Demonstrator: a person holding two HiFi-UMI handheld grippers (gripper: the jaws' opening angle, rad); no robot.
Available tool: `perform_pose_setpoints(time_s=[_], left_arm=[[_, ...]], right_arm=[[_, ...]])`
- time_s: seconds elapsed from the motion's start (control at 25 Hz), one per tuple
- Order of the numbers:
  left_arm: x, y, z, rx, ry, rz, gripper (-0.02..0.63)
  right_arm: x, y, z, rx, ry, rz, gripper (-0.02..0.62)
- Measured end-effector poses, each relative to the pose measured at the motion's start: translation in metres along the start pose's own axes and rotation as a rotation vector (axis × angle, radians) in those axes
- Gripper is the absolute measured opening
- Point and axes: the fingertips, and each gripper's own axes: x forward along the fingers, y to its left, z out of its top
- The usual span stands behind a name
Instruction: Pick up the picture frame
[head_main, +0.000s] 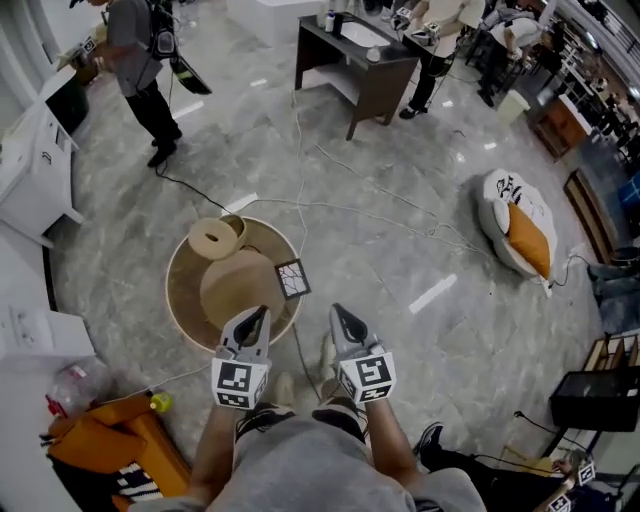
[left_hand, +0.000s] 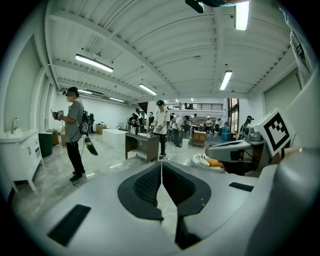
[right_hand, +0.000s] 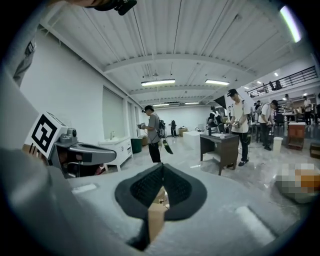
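Head view: mounted above the person, facing steeply down at the floor (head_main: 400, 250), with the left gripper (head_main: 258, 318) and right gripper (head_main: 340, 315) close at lower centre. Each gripper view sits just behind its own jaws, facing near level across that floor. Each catches the other gripper at its edge. All three share the dark desk (head_main: 355, 60) and the person with a backpack (head_main: 140, 55).
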Motion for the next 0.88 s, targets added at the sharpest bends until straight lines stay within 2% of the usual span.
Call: perform_pose_setpoints(time_s=[0.32,0.44,0.88], left_arm=[[0.074,0.023,-0.024,-0.098,0.058,0.167,0.025],[0.101,0.026,-0.040,-0.132,0.093,0.199,0.025],[0.176,0.056,-0.161,-0.208,0.218,0.258,0.025]], right_arm=[[0.083,-0.064,-0.026,-0.009,0.104,0.164,-0.002],[0.108,-0.083,-0.046,-0.006,0.149,0.211,-0.002],[0.199,-0.113,-0.167,0.025,0.294,0.305,-0.002]])
